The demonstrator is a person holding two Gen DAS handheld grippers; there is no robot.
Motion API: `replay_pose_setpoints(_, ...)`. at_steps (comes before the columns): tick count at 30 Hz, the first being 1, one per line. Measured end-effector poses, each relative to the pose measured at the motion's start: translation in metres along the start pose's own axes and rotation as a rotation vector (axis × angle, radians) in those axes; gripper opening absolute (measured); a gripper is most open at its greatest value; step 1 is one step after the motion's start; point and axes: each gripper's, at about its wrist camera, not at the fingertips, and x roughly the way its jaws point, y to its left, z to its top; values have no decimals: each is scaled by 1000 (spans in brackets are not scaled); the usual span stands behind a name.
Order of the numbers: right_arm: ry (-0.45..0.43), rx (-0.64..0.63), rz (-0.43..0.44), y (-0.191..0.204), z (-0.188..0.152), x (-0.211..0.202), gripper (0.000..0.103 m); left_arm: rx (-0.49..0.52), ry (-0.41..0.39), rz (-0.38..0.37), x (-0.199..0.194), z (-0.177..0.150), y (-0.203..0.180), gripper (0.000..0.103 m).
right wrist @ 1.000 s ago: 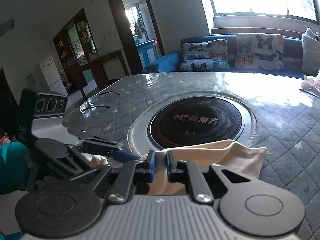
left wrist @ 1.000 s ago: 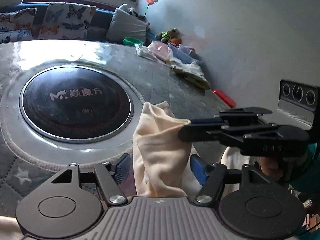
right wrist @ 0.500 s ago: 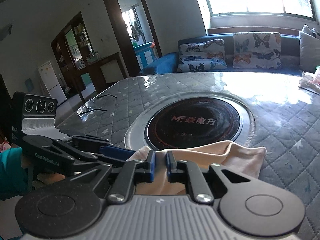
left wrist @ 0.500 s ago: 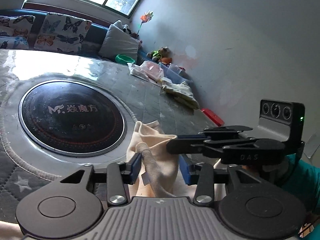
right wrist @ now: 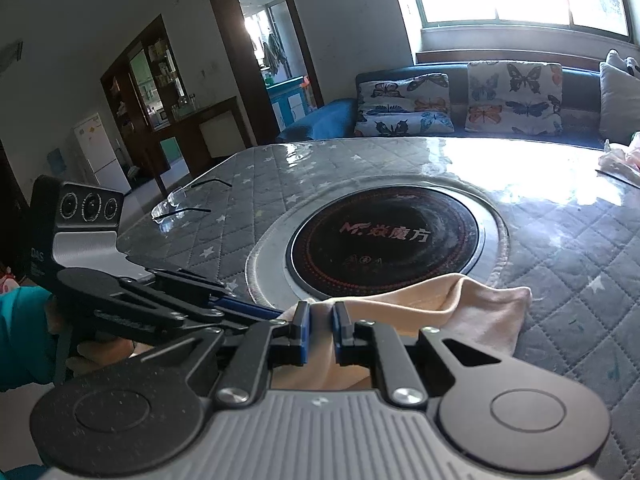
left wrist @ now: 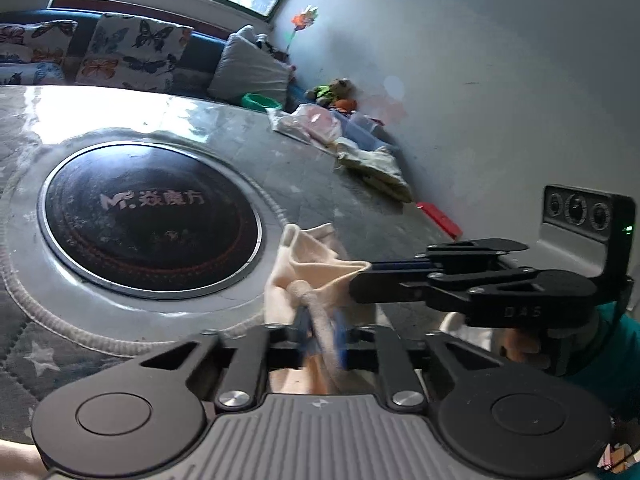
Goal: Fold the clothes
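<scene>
A cream garment hangs bunched at the near edge of the quilted grey table, just in front of the round black cooktop. My left gripper is shut on a grey rolled hem of the garment. My right gripper is shut on the garment's edge; in the left wrist view it reaches in from the right and pinches the cloth's upper corner. The two grippers hold the cloth close together.
A pile of other clothes and plastic bags lies at the table's far right by the wall, with a red object near the edge. Glasses lie at the table's left. A sofa with butterfly cushions stands behind.
My left gripper has gone from open around the cloth to shut on its grey hem. The right gripper has stayed shut on the cloth, now close beside the left one.
</scene>
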Motion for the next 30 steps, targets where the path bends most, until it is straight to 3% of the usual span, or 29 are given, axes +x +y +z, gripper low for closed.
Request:
replay_pose_setpoints(2, 1, 0, -6, 0, 1, 0, 24, 28, -18, 52, -4, 3, -2, 8)
replay_pose_setpoints(4, 5, 5, -23, -3, 2, 1, 25, 60, -46, 120, -10, 10, -2, 7)
replay_pose_setpoints(8, 30, 38, -124, -22, 6, 4, 37, 143, -99, 300, -20, 31, 3, 7)
replay_pose_setpoints(11, 63, 64, -221, -39, 9, 12, 37, 215, -109, 437, -19, 43, 12, 7)
replay_pose_setpoints(16, 132, 102, -351, -66, 14, 34, 37, 262, -79, 548, -4, 54, 34, 7)
replay_pose_setpoints(19, 151, 121, -371, -75, 15, 45, 37, 248, -65, 580, 3, 56, 46, 7)
replay_pose_setpoints(22, 160, 133, -373, -78, 14, 48, 37, 150, -37, 491, 0, 57, 60, 7)
replay_pose_setpoints(25, 165, 133, -370, -80, 14, 48, 36, 72, -20, 452, -6, 55, 64, 11)
replay_pose_setpoints(26, 167, 132, -367, -81, 14, 48, 36, 47, -15, 443, -7, 54, 63, 13)
replay_pose_setpoints(30, 178, 132, -358, -84, 15, 51, 34, -9, -10, 452, -9, 47, 61, 41)
